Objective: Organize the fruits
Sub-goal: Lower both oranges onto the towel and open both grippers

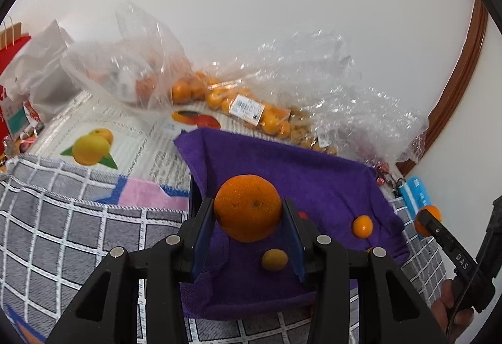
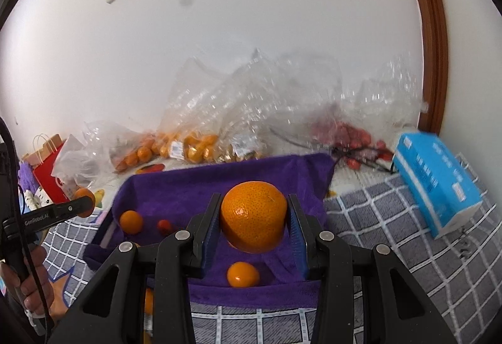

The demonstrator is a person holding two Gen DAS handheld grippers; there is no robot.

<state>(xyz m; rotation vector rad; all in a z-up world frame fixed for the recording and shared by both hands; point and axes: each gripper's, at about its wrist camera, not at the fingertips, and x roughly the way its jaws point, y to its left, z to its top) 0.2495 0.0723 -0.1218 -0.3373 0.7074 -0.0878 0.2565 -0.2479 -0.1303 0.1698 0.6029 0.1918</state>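
A: What lies beneath?
B: A purple towel (image 1: 313, 174), with 2 small mandarins (image 1: 362, 226) on it.
A: And the grippers?
B: The left gripper (image 1: 248, 212) clamps one orange (image 1: 248, 207); the right gripper (image 2: 254, 215) clamps another orange (image 2: 254, 215), both above the towel.

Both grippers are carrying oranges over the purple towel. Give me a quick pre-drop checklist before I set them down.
1. Left gripper shut on its orange: ok, fingers press both sides.
2. Right gripper shut on its orange: ok.
3. Purple towel under both fruits: ok.
4. Landing spots free: not ok, small orange and yellowish fruit lie just below.
5. Height above the towel: cannot tell.
6. Grippers apart from each other: ok.
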